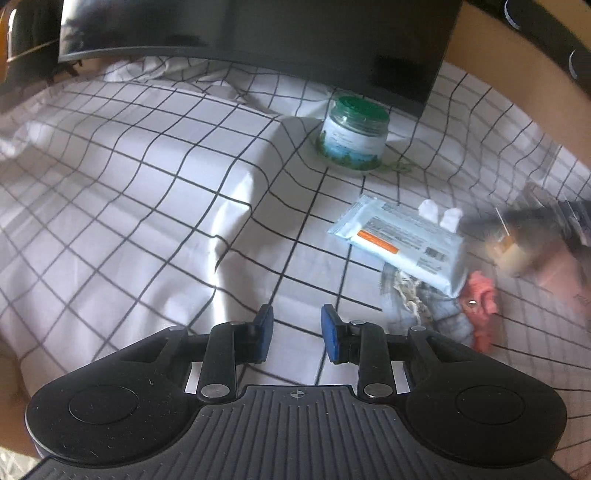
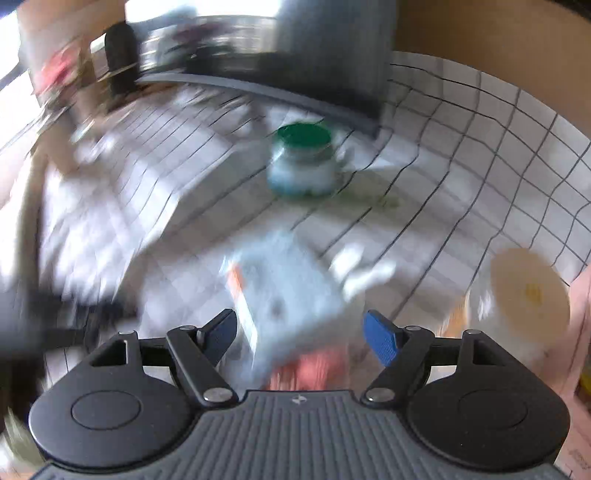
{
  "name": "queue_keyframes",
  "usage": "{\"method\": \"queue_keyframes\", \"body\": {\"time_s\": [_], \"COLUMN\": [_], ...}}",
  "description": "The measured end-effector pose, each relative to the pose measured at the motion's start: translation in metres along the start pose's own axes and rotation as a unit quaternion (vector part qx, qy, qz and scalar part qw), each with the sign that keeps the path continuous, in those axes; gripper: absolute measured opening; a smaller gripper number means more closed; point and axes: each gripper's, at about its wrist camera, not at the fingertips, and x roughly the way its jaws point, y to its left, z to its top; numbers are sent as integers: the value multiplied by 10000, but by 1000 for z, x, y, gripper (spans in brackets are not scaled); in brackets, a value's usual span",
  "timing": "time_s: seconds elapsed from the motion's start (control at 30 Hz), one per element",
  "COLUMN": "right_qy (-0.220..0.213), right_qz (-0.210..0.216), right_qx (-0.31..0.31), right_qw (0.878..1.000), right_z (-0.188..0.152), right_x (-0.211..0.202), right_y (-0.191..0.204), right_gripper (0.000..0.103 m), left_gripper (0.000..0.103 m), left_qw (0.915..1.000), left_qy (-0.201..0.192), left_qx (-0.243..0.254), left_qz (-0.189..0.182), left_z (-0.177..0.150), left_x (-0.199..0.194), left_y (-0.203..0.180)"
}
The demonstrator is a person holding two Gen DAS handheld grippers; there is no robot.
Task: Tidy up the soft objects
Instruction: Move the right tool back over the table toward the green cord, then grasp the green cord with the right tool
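A light-blue pack of wet wipes (image 1: 400, 242) lies on the checked cloth, resting partly on a pink soft toy (image 1: 482, 308) and a grey-blue knitted cloth (image 1: 421, 299). My left gripper (image 1: 297, 332) is open and empty, low over the cloth, left of this pile. In the blurred right wrist view my right gripper (image 2: 301, 338) is open wide just above the wipes pack (image 2: 291, 291), with the pink toy (image 2: 314, 369) under it. The right gripper also shows as a blur in the left wrist view (image 1: 535, 229).
A glass jar with a green lid (image 1: 356, 133) (image 2: 303, 162) stands behind the pile. A dark monitor (image 1: 295, 33) rises at the back. A roll of white tape or tissue (image 2: 524, 291) sits at the right. Two small white pads (image 1: 439, 212) lie beside the wipes.
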Motion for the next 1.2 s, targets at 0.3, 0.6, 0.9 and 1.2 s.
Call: {"method": "queue_keyframes", "body": {"time_s": [0.3, 0.6, 0.9, 1.2], "right_qy": [-174, -469, -67, 309], "right_qz": [-524, -774, -716, -146], "right_qx": [2374, 2658, 2084, 1309], "right_qw": [9698, 9598, 9754, 9908], "right_z": [68, 82, 60, -36], "right_x": [74, 128, 120, 63], "right_y": [-49, -61, -45, -9], "right_gripper": [38, 38, 17, 4], "left_gripper": [32, 31, 31, 31], "left_qw": [9968, 9957, 9953, 9958], "left_qy": [-202, -145, -101, 63], "left_qx": [-456, -648, -431, -191], "left_qz": [-618, -645, -864, -892], "left_z": [-8, -12, 2, 16], "left_x": [-10, -8, 2, 18], "left_y": [23, 49, 38, 9]}}
